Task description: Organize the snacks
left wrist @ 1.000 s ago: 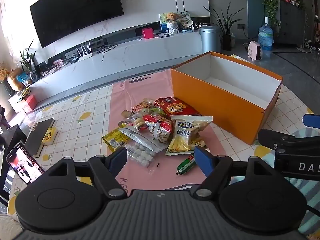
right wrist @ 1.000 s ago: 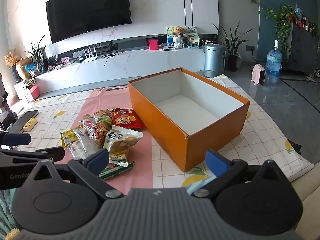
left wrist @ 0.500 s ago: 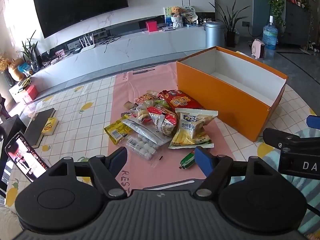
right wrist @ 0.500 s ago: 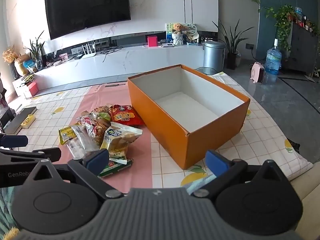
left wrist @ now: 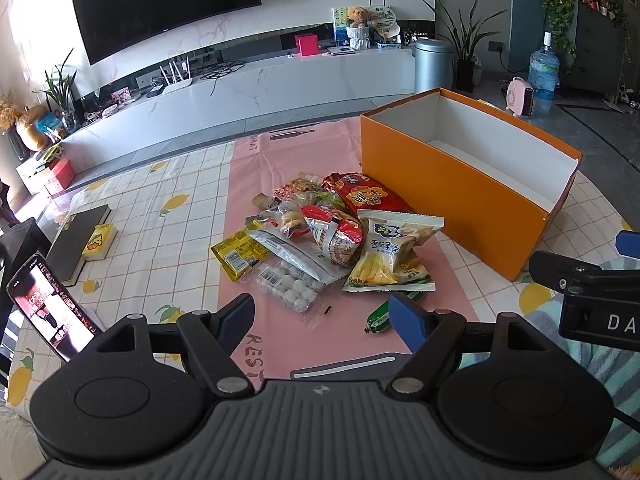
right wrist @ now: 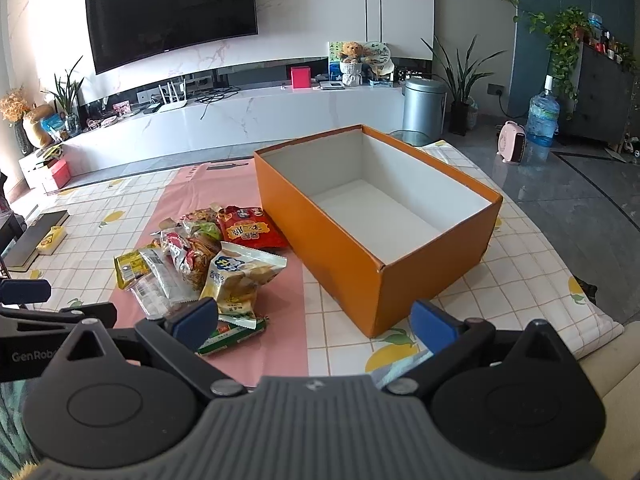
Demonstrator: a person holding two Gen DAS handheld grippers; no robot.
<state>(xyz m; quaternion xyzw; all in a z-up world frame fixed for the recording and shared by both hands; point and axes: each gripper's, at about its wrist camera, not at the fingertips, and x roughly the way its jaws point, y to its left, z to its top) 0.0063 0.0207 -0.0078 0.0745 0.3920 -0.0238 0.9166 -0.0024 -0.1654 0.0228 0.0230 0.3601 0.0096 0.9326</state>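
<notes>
Snacks [left wrist: 332,240] lie heaped in crinkled bright wrappers beside orange box [left wrist: 472,188].

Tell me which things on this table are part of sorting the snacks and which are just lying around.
Part of the job:
snack pile
green sausage stick
orange box, empty

Just lying about:
phone
black book
yellow duck carton

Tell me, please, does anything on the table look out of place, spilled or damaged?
Nothing looks spilled or damaged. The snack packets lie in a loose, overlapping heap on the pink mat, left of the orange box, which is empty. One small green packet lies apart, nearest the camera.
</notes>
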